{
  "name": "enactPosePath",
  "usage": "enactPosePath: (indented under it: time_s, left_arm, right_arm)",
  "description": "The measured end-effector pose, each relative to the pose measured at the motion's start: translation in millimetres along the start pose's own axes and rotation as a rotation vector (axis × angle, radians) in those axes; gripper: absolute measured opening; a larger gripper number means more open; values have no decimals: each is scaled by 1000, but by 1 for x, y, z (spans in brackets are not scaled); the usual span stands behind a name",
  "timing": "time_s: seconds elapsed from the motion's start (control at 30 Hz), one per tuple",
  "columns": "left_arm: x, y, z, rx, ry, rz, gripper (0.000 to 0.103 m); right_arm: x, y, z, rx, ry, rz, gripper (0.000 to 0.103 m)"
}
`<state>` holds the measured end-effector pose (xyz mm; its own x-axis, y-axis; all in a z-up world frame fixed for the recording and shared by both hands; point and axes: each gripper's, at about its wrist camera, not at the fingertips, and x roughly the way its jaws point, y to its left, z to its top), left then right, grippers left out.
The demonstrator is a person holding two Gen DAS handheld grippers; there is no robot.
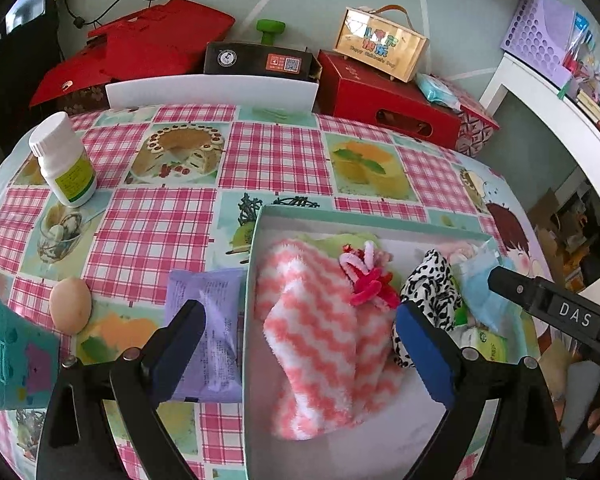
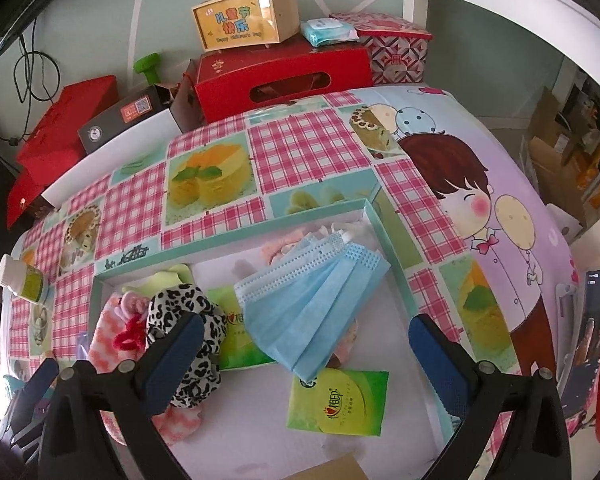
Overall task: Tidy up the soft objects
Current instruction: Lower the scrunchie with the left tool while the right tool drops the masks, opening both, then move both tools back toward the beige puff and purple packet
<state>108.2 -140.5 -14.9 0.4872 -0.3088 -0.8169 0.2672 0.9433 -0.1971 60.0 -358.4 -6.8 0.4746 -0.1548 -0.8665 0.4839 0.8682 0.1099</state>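
Observation:
A shallow teal-rimmed box (image 1: 255, 264) (image 2: 227, 236) holds the soft things. A pink-and-white zigzag fluffy sock (image 1: 320, 332) (image 2: 103, 332) lies in it below my left gripper (image 1: 300, 340), which is open with nothing between its pads. Pink and red pipe cleaners (image 1: 364, 280) rest on the sock beside a leopard-print cloth (image 1: 432, 284) (image 2: 187, 320). A blue face mask (image 2: 312, 300) (image 1: 476, 292) lies loose under my right gripper (image 2: 308, 356), open and empty. Two green tissue packs (image 2: 340, 400) (image 2: 235, 332) lie on the box floor. A purple packet (image 1: 211, 328) lies outside the box's left wall.
On the checked tablecloth stand a white pill bottle (image 1: 63, 160) (image 2: 23, 280), an egg (image 1: 71, 306) and a teal box (image 1: 11, 356). Red boxes (image 1: 384, 100), a black box (image 1: 259, 60) and a wooden case (image 1: 380, 44) line the far edge. A white shelf (image 1: 548, 112) stands right.

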Motion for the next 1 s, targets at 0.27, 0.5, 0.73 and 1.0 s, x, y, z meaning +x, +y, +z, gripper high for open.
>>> enactPosePath:
  time_s: [0.27,0.5,0.73,1.0]
  left_arm:
    - [-1,5,1,3,9,12,96]
    - [-3,14,4,-25,6,8,96]
    - [-6,22,6,-56,0,0,96]
    - [-14,38,11,-102,-19,-4,96]
  right_arm:
    - [-6,0,2,10,-28,-1,103]
    - [-13,-1,4,59,-63,75,103]
    - [-16,-1,5,90,-86,127,103]
    - [-19,12,5,62,-89,193,103]
